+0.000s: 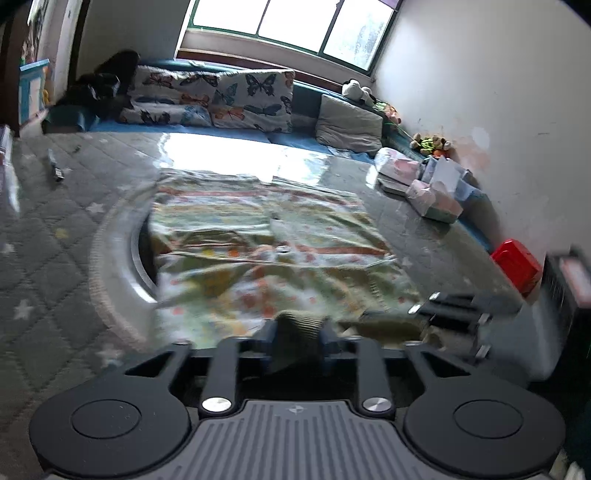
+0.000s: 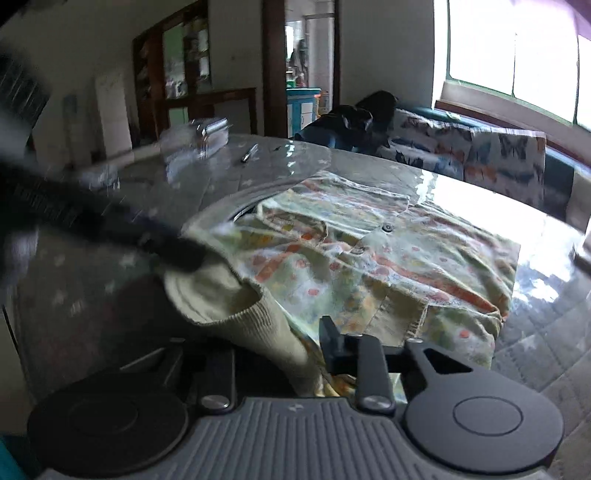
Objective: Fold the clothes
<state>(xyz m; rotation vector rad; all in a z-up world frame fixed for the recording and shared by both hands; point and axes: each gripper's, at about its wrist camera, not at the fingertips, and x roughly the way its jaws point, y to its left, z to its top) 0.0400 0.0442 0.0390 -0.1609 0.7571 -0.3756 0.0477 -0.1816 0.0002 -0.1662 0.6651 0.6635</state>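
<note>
A garment (image 1: 266, 254) is being spread across the middle of the desk (image 1: 55, 240), with its ribbed hem (image 1: 295, 328) lying nearest the left hand-held gripper (image 1: 297, 343). Pillows (image 1: 221, 96) are being propped behind the desk, under the window (image 1: 288, 22). Packets (image 1: 424, 184) are being kept at the desk's right edge.

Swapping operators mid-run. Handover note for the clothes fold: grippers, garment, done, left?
Left gripper: shut on the ribbed cuff at the near edge.
Right gripper: shut on the ribbed hem, lifted off the table.
Patterned garment: spread on the glass-topped table, buttons up, one side already folded in towards the middle.
Done: garment laid out, near edge gripped by both grippers.
Left: probably carry the near edge over towards the window side, release, flatten. Frames are motion-blurred, so check both grips first.
</note>
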